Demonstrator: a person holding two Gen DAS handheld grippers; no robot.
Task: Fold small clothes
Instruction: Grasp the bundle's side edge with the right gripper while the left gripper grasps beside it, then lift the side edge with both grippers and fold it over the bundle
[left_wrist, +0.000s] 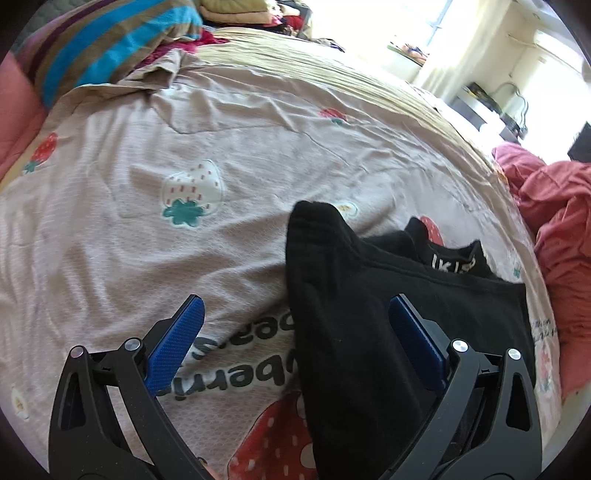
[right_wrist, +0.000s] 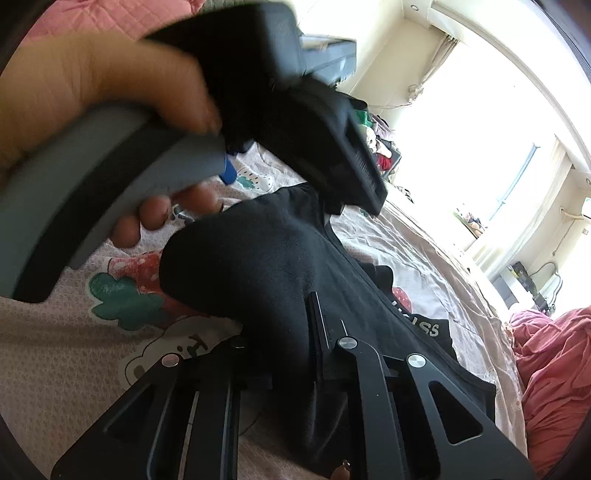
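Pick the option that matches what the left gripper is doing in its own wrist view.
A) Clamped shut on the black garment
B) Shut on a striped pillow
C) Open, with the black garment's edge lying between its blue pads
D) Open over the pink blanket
C: the left gripper has its blue pads wide apart, with the black garment lying partly between them on the strawberry-print bedsheet.

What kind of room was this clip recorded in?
Most likely a bedroom: a bed covered by a strawberry-print sheet, a striped pillow at its far end, and a rumpled pink blanket beside a bright window.
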